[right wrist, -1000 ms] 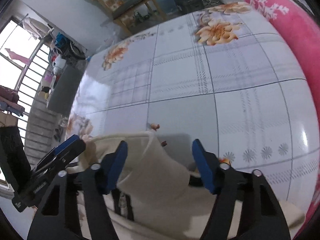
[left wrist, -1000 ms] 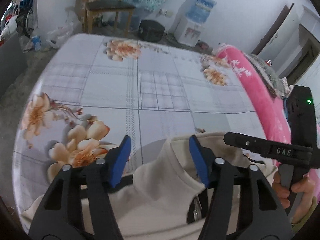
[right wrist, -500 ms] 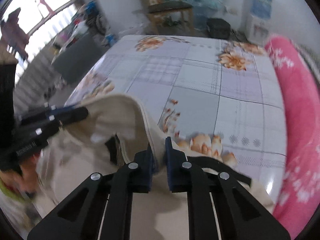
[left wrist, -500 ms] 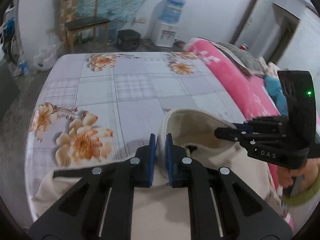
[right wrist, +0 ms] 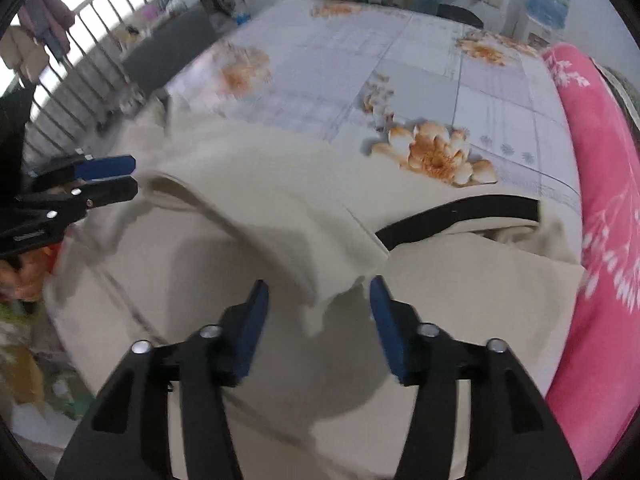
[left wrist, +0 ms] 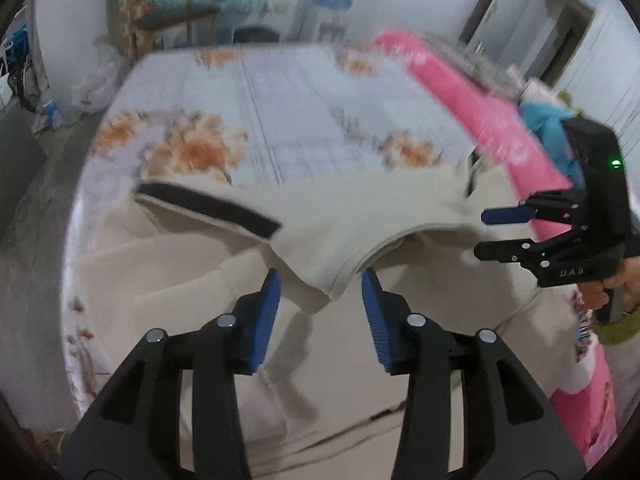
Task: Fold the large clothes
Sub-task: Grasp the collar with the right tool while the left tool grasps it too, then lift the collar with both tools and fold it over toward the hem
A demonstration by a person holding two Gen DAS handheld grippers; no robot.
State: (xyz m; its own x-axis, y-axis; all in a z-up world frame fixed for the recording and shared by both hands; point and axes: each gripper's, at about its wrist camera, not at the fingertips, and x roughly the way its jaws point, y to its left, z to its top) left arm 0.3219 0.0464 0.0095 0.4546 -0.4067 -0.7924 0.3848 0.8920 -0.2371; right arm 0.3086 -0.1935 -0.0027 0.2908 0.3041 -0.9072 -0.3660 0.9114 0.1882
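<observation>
On the left, the left tool (left wrist: pixel 320 304) has just been opening: its blue pads (left wrist: pixel 266 316) stand apart, and a folded corner of the cream garment (left wrist: pixel 360 216) hangs in the gap between them, touching neither pad as far as the blur lets us see. That garment lies spread over the near half of the bed (left wrist: pixel 304 92), on the flowered sheet, with its top flap folded over and a black-trimmed edge (left wrist: pixel 208 206) showing on the left side. Moving across, the flap's loose lower edge runs between the two tools, lifted a little off the layer beneath. On the right, the right tool (right wrist: pixel 316 308) has also just been opening; its pads are parted with another hanging corner of the cream cloth between them, and no grip on it. Far right, a pink blanket (right wrist: pixel 600 184) runs along the bed's edge, just beside the garment.
</observation>
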